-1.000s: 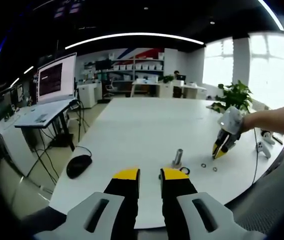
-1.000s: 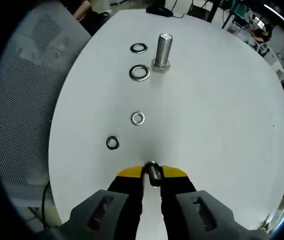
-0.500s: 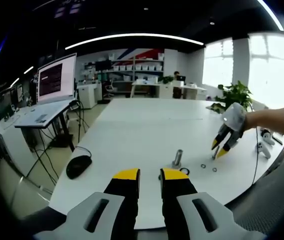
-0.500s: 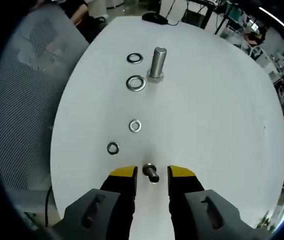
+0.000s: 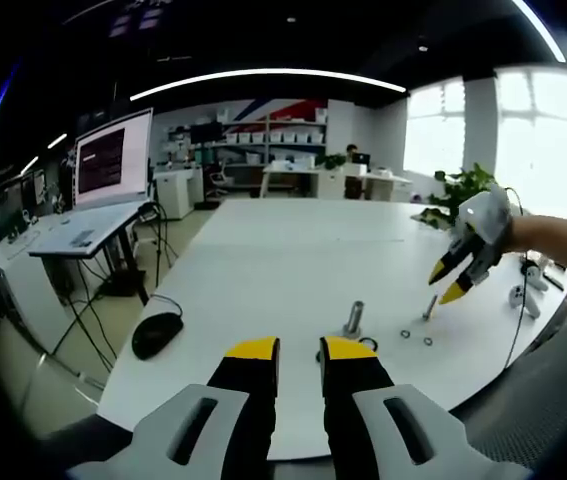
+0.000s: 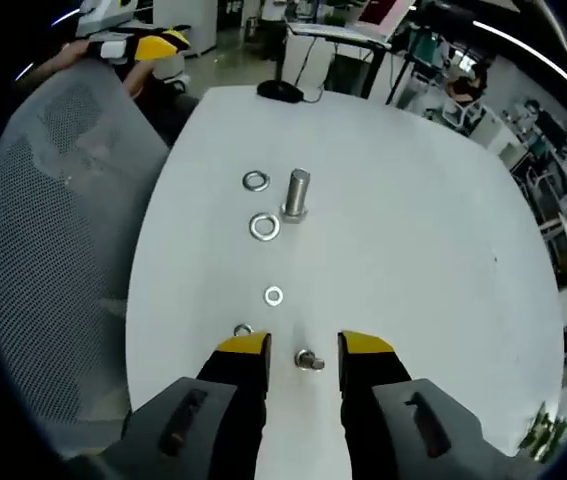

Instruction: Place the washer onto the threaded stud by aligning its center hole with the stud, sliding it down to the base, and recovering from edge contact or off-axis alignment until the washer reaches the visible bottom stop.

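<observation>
A threaded stud (image 6: 296, 194) stands upright on the white table (image 6: 413, 230). Two washers (image 6: 255, 181) (image 6: 263, 226) lie beside it, a smaller washer (image 6: 274, 295) lies nearer, and another (image 6: 242, 329) peeks out at my right gripper's left jaw. My right gripper (image 6: 304, 345) is open above the table; a small bolt (image 6: 309, 360) stands free on the table between its jaws. In the left gripper view the stud (image 5: 354, 317) is just beyond my left gripper (image 5: 300, 350), which is open and holds nothing. The right gripper (image 5: 453, 280) hovers over the small bolt (image 5: 429, 306).
A black mouse (image 5: 157, 331) lies at the table's left edge, with a cable trailing off. A grey mesh chair (image 6: 53, 250) stands against the table's near side. A plant (image 5: 471, 190) and a white object (image 5: 525, 297) are at the right. Desks with a monitor (image 5: 113, 157) are behind.
My right gripper opened, let go of the small bolt, which now stands on the table, and drew up and back from it. The left gripper stayed still.
</observation>
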Tool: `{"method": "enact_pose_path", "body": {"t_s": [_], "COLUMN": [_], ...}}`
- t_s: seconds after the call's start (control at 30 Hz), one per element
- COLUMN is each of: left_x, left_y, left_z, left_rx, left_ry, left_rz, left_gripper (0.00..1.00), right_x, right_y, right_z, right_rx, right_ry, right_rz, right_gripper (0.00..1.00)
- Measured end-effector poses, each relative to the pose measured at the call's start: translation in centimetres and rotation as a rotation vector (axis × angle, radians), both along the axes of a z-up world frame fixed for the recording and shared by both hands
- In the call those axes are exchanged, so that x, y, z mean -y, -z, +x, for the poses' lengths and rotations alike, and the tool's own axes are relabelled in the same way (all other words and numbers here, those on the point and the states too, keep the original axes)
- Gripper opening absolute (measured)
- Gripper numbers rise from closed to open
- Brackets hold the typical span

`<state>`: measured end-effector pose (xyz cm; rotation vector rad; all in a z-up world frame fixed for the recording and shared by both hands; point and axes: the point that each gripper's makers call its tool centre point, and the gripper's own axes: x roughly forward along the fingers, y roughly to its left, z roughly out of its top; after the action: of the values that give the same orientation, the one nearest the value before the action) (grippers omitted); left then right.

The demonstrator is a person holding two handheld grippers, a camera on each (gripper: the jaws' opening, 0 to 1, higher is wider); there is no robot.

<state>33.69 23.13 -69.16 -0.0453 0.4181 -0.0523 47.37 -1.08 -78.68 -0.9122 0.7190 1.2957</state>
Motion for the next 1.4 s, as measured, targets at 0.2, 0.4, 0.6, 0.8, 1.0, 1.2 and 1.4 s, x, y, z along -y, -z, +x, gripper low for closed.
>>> {"method": "enact_pose_path", "body": {"t_s": [0.2, 0.4, 0.6, 0.8, 1.0, 1.2, 1.4], "left_x": [0.0, 0.1, 0.1, 0.1, 0.1, 0.1, 0.1], "left_y": [-0.1, -0.1, -0.1, 0.0, 0.0, 0.0, 0.0], "left_z": [0.0, 0.0, 0.0, 0.0, 0.0, 0.0, 0.0], "left_rx": [0.004, 0.004, 0.004, 0.001, 0.001, 0.003, 0.003], "left_ry": [0.0, 0.005, 0.005, 0.008, 0.006, 0.004, 0.004], "left_rz": [-0.002, -0.001, -0.002, -0.001, -0.004, -0.005, -0.005], "left_gripper": [0.14, 0.14, 0.14, 0.14, 0.14, 0.14, 0.14], "right_x": [-0.4, -0.5, 0.1, 0.1, 0.1, 0.2, 0.2], "right_y": [1.0, 3.1, 5.4, 6.4, 7.5, 8.0, 8.0], "right_z": [-1.5, -3.0, -3.7, -4.1, -4.3, -4.0, -4.0], "right_rx": [-0.044, -0.106, -0.135, -0.157, -0.167, -0.176, -0.165], "right_ry": [-0.026, -0.041, -0.048, -0.058, -0.078, -0.063, -0.052], "right_rz": [-0.004, -0.02, -0.069, -0.093, -0.117, -0.125, -0.113], "right_gripper": [0.28, 0.28, 0.27, 0.27, 0.23, 0.23, 0.23]}}
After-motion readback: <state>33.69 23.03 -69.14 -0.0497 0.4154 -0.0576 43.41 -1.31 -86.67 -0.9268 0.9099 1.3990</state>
